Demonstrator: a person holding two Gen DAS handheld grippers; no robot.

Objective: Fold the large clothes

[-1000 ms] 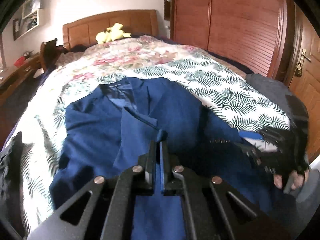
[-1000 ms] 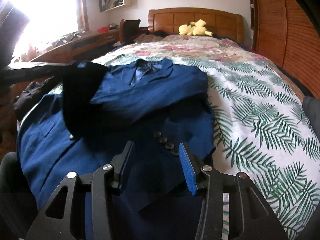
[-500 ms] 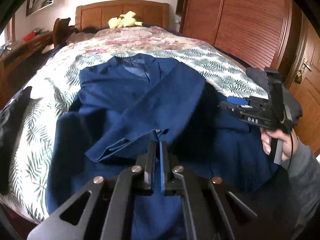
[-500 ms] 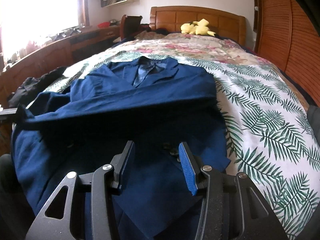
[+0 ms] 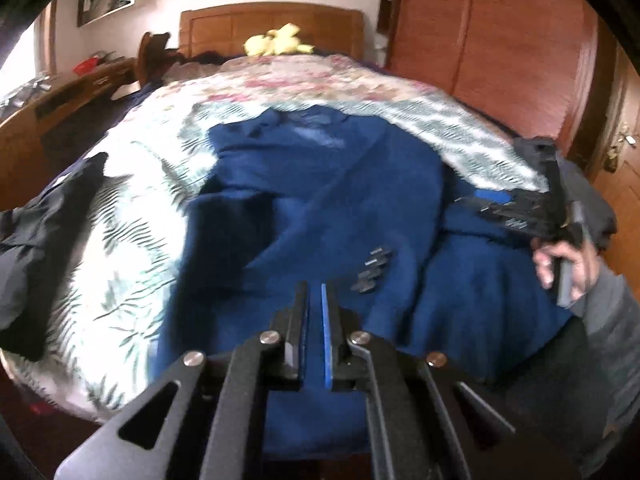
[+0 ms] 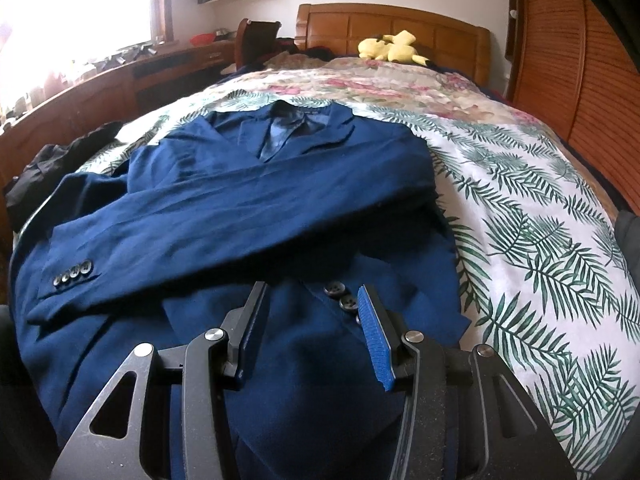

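Note:
A navy blue suit jacket (image 6: 248, 184) lies face up on the bed, collar toward the headboard. Its right sleeve (image 6: 200, 236) is folded across the chest, the cuff buttons (image 6: 74, 274) at the left. The jacket also shows, blurred, in the left wrist view (image 5: 320, 208). My left gripper (image 5: 314, 292) is above the jacket's lower part, its jaws nearly together with a thin gap and nothing between them. My right gripper (image 6: 312, 296) is open and empty above the jacket's front buttons; it also shows in the left wrist view (image 5: 492, 204), at the jacket's right edge.
The bed has a palm-leaf and floral cover (image 6: 540, 220) and a wooden headboard (image 6: 392, 28) with a yellow plush toy (image 6: 388, 48). Dark clothes (image 6: 52, 164) lie at the bed's left edge. A wooden desk (image 6: 120, 80) stands left, a wardrobe (image 5: 500, 52) right.
My left gripper carried the sleeve across the jacket to the left, let it go, and drew back. The sleeve now lies flat across the chest. The right gripper stayed open.

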